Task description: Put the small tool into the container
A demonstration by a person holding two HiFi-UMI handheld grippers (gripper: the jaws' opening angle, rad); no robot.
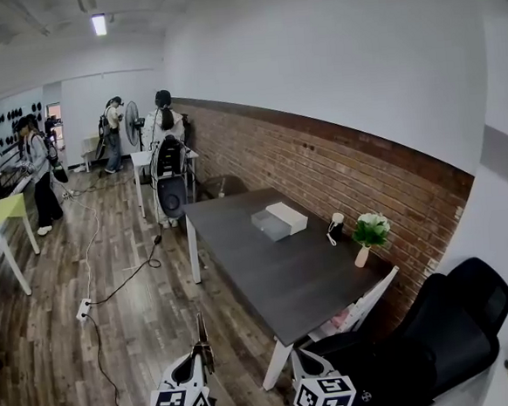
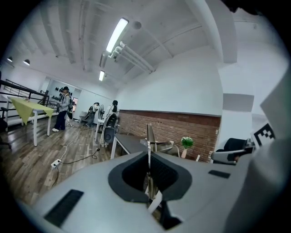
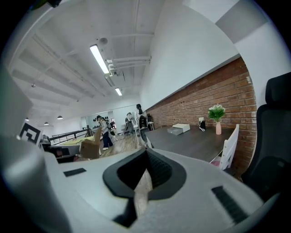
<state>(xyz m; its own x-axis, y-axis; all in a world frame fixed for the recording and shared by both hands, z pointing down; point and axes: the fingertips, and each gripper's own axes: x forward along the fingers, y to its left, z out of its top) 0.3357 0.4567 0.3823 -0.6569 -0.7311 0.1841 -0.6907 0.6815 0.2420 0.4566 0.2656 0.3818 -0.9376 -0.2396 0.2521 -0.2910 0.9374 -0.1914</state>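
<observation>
Head view, 7 o'clock: left gripper [image 1: 202, 330], jaws pressed flat together, tips pointing to 12 o'clock. Holds nothing; reads in the left gripper view as a single thin upright line.

Head view, 5 o'clock: right gripper [image 1: 296, 354], jaws likewise closed on each other. Carries nothing between the pads in the right gripper view.

Ahead of both jaw sets and well apart from them: dark table [image 1: 268, 275]. On its far half, at 1 o'clock from the left jaws and 12 o'clock from the right jaws: translucent container [image 1: 269, 226], just beside a white box [image 1: 290, 213] on its 2 o'clock side.

Further toward 3 o'clock, near the brick wall: small white-and-black item [image 1: 335, 226], too small to confirm as the tool, just beside a potted plant [image 1: 370, 231]. Lies well clear of both jaw sets, at 1 o'clock from the right one.

At 4 o'clock of the head view: black chair [image 1: 455, 313].
</observation>
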